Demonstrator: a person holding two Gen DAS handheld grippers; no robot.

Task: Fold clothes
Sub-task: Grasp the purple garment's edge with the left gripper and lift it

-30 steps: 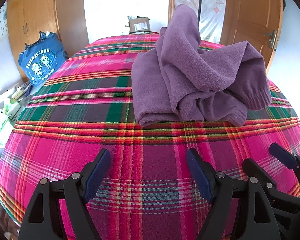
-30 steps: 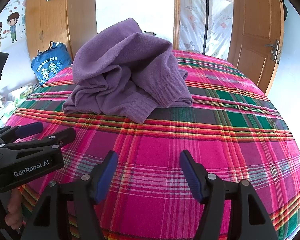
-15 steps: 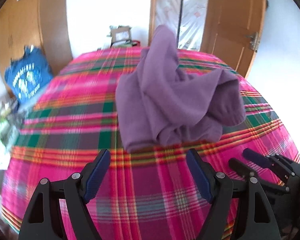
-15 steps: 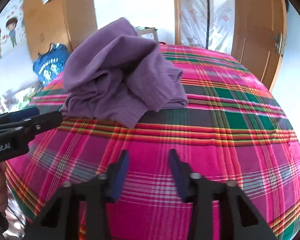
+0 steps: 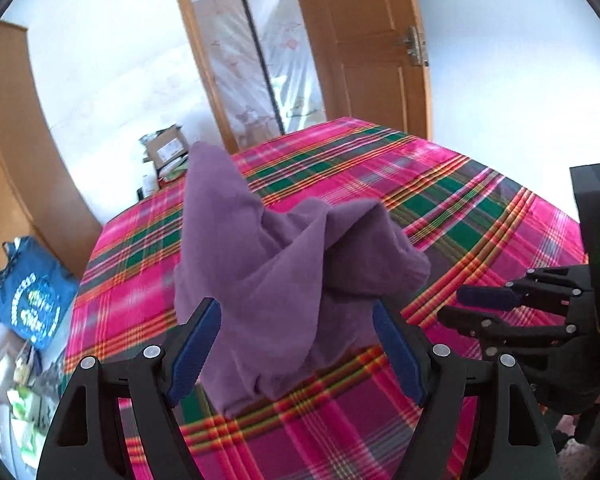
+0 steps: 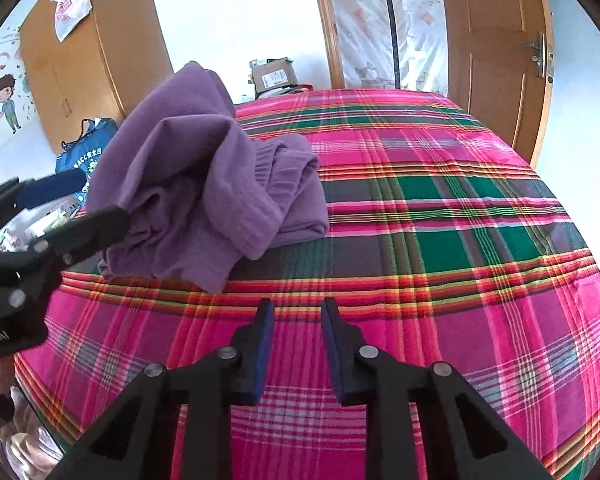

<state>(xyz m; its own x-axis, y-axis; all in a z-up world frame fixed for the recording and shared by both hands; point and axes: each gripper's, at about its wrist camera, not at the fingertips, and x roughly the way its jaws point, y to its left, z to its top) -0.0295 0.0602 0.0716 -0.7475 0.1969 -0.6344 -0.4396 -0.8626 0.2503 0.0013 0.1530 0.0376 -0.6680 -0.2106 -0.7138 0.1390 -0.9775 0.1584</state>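
Left tongs (image 5: 296, 344) gape wide before the purple sweater (image 5: 284, 264) at 12 o'clock; right tongs (image 6: 296, 316) stand narrowly parted, holding nothing, over the plaid bed (image 6: 440, 280).

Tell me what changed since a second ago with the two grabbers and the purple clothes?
The left gripper moved forward, fingers wide open, until they sit on either side of the purple garment's near edge; nothing is gripped yet. The right gripper narrowed its fingers to a small gap above the plaid bedcover, holding nothing. The garment stayed crumpled in the same spot on the bed.
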